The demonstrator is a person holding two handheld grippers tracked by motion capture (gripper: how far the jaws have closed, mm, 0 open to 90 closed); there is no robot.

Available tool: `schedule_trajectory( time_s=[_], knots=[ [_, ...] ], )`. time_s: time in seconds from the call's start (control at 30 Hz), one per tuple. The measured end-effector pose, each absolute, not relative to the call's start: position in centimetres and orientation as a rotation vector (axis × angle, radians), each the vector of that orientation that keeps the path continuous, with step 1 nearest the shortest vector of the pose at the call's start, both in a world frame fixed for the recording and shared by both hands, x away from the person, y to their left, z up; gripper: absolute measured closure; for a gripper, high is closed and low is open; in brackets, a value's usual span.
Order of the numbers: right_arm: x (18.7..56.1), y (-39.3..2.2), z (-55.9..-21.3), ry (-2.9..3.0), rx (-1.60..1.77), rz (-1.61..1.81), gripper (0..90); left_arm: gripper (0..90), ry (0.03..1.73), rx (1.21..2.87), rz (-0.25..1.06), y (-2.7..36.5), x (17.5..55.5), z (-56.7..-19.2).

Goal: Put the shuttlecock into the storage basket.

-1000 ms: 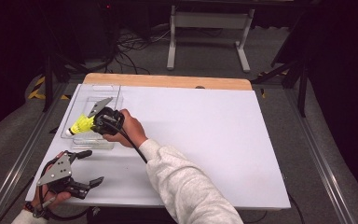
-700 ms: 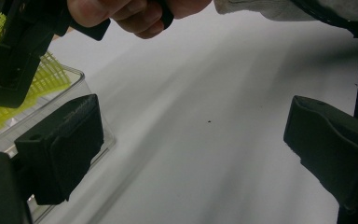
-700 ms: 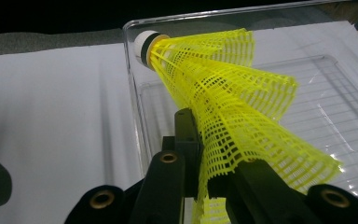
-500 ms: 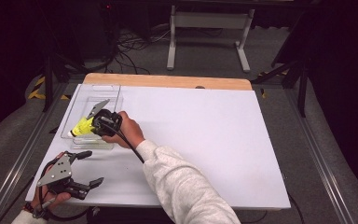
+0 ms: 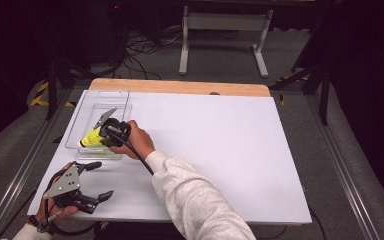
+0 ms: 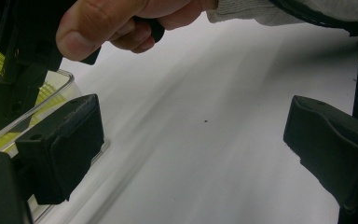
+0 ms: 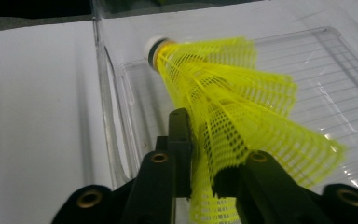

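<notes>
**Yellow shuttlecock over the clear tray**

Nearest to the person, at about 7 o'clock on the white table [image 5: 220,150], the left gripper [image 5: 96,180] rests in the person's left hand [image 5: 55,210]. Its two black jaws stand wide apart with nothing between them. In the left gripper view those jaws frame bare white table, and one jaw sits just beside the near wall of the clear tray [image 6: 51,100].

A bit farther off, at about 9 o'clock on the table, the person's right hand [image 5: 135,140] holds the right gripper [image 5: 111,134]. A grey sleeve [image 5: 195,200] runs back from that hand toward the near edge, and a black cable [image 5: 137,155] trails along it.

In the right gripper view, the yellow shuttlecock [image 7: 233,107] sits between the right gripper's jaws [image 7: 205,163]. The jaws have just been opening, and the yellow net skirt is still between them. I cannot tell if the pads still press on it. The white tip of the shuttlecock points away from the gripper, toward 11 o'clock in that view.

The shuttlecock is over the clear tray [image 5: 87,120], close to its near left corner. The tray lies by the table's left edge, and its far end points to 12 o'clock.

Farthest off, a wooden strip [image 5: 180,86] runs along the table's far edge.
</notes>
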State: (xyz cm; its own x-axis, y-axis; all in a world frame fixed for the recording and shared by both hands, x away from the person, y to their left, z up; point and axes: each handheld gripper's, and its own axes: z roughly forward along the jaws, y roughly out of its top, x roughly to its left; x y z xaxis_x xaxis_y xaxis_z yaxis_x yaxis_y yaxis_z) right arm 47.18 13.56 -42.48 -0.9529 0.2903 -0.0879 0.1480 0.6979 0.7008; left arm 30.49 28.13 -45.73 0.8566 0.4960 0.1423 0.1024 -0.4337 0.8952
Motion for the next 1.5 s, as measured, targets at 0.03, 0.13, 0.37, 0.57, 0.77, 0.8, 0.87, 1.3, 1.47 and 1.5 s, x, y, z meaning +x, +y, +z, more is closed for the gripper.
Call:
schedule_trajectory(
  time_s=[0.03,0.13,0.37,0.57,0.77,0.8,0.87,1.3,1.47,1.5],
  knots=[
    [47.2,13.5,-42.4,2.698,0.366,1.094,73.8,5.6,0.44,1.99,0.475,28.1,30.5,-45.8],
    [47.1,13.0,-42.1,2.69,0.367,1.12,66.3,5.6,0.444,1.991,0.475,28.1,30.5,-45.7],
    [46.4,10.9,-41.4,2.656,0.394,1.17,52.3,5.6,0.442,1.996,0.484,28.0,30.5,-45.7],
    [45.6,8.2,-39.8,2.567,0.406,1.232,44.8,5.6,0.445,2.004,0.489,27.8,30.6,-45.7],
    [44.9,6.4,-38.9,2.514,0.399,1.255,42.7,5.6,0.449,2.001,0.494,27.8,30.6,-45.7],
    [44.8,6.1,-38.8,2.514,0.393,1.264,42.7,5.6,0.445,2.006,0.495,27.8,30.6,-45.7],
    [44.7,5.8,-38.7,2.502,0.4,1.265,42.2,5.6,0.445,2.007,0.494,27.8,30.6,-45.7],
    [44.4,3.3,-38.4,2.46,0.416,1.242,39.0,5.6,0.455,2.017,0.497,27.8,30.8,-45.8],
    [44.2,2.4,-38.3,2.436,0.422,1.226,36.9,5.6,0.457,2.02,0.495,27.8,30.8,-45.9],
    [44.2,2.4,-38.3,2.436,0.422,1.226,36.9,5.6,0.456,2.021,0.498,27.7,30.8,-45.9]
  ],
)
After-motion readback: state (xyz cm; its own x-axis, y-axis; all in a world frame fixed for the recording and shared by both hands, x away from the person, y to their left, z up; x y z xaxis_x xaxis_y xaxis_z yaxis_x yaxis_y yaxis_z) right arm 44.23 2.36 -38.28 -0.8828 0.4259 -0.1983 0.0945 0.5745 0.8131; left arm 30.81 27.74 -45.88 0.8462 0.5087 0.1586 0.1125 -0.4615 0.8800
